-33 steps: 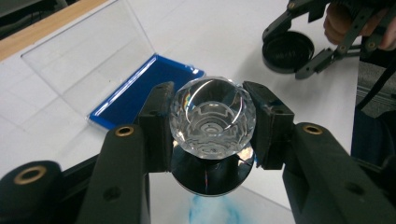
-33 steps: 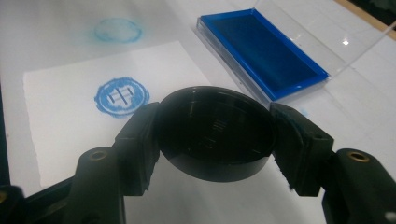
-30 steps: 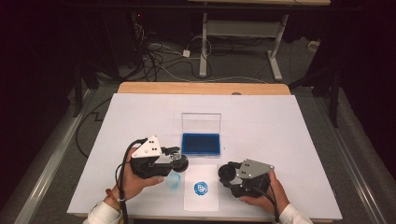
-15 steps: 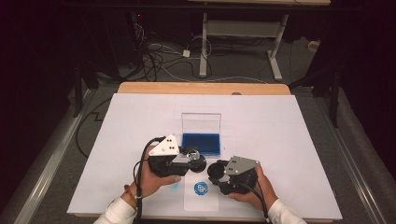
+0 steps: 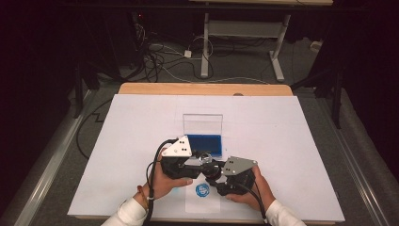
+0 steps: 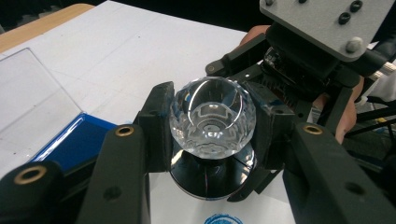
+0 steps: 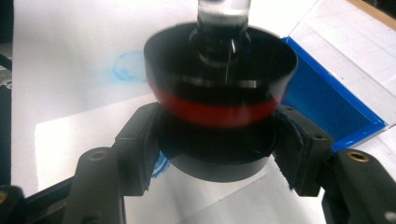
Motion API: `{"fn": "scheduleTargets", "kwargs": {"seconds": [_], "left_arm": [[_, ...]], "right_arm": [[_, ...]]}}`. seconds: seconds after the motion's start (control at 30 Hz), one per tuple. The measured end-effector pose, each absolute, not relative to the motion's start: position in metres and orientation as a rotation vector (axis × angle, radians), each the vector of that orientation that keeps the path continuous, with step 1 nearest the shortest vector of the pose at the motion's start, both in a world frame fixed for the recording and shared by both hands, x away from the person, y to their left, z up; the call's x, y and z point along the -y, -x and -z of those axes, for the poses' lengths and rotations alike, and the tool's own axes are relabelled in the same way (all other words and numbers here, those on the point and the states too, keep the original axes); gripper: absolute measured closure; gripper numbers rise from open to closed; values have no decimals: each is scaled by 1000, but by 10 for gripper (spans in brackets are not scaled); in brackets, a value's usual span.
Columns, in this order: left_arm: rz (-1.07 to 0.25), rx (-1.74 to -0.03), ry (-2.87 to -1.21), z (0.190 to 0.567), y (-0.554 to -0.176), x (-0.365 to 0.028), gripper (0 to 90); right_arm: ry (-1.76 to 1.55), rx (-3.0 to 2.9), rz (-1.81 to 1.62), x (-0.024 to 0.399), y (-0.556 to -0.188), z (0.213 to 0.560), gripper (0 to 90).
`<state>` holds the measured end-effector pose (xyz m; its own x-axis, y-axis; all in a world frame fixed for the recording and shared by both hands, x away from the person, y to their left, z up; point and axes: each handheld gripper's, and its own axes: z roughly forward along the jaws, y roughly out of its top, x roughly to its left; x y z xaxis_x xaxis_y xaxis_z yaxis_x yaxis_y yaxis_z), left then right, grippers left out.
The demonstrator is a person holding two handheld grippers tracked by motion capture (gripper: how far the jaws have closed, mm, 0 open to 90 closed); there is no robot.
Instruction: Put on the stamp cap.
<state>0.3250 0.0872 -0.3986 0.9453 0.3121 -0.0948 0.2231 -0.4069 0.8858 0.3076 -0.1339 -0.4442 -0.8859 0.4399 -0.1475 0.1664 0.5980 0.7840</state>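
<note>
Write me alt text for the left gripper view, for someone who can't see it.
Two black jaws of the left gripper clamp the clear faceted knob of a stamp above its round black base. Behind, the right gripper meets it over white paper, with a blue ink pad at left.

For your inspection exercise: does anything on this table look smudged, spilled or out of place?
Yes. A faint blue ink smudge marks the white table cover, off the paper sheet that bears the clean stamped print.
</note>
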Motion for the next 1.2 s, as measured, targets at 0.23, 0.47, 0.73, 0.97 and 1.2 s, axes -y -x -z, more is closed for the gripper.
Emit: {"fn": "scheduleTargets", "kwargs": {"seconds": [0.23, 0.47, 0.73, 0.97, 1.2], "left_arm": [[-81, -387, -2010, 405, -327, -84, 547], [-60, -385, -1992, 410, -328, -82, 547], [-80, -399, -1975, 411, -329, -86, 547], [-68, -393, -1976, 415, -329, -84, 547], [-67, -390, -1990, 416, -328, -82, 546]], "right_arm": [[-507, -2502, -1201, 134, -308, 444, 378], [-511, -2513, -1204, 133, -308, 445, 378], [-539, -2505, -1251, 136, -309, 444, 379], [-545, -2508, -1251, 136, -308, 444, 379], [-541, -2514, -1230, 136, -307, 445, 380]]}}
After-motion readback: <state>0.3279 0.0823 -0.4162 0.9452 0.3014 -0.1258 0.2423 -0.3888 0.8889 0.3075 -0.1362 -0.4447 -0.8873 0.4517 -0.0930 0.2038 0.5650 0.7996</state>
